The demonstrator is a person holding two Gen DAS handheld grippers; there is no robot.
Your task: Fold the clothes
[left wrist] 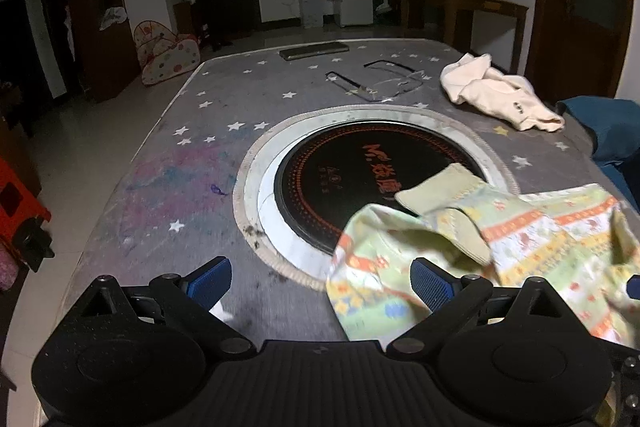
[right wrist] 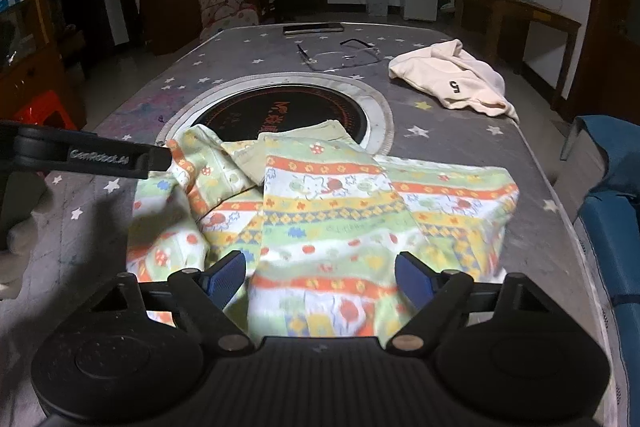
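The patterned garment (right wrist: 328,211) lies crumpled on the near part of the star-printed desk (left wrist: 192,163), one edge over the round cooktop (left wrist: 360,179). The left claw (left wrist: 320,283) stands spread, gripping nothing. The right claw (right wrist: 320,279) stands spread above the cloth, its pads not pressing it. A cream garment (right wrist: 452,79) lies farther back.

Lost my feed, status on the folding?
Both hand-held grippers open, left, right. Patterned garment crumpled, overlapping hob. Glasses clear.
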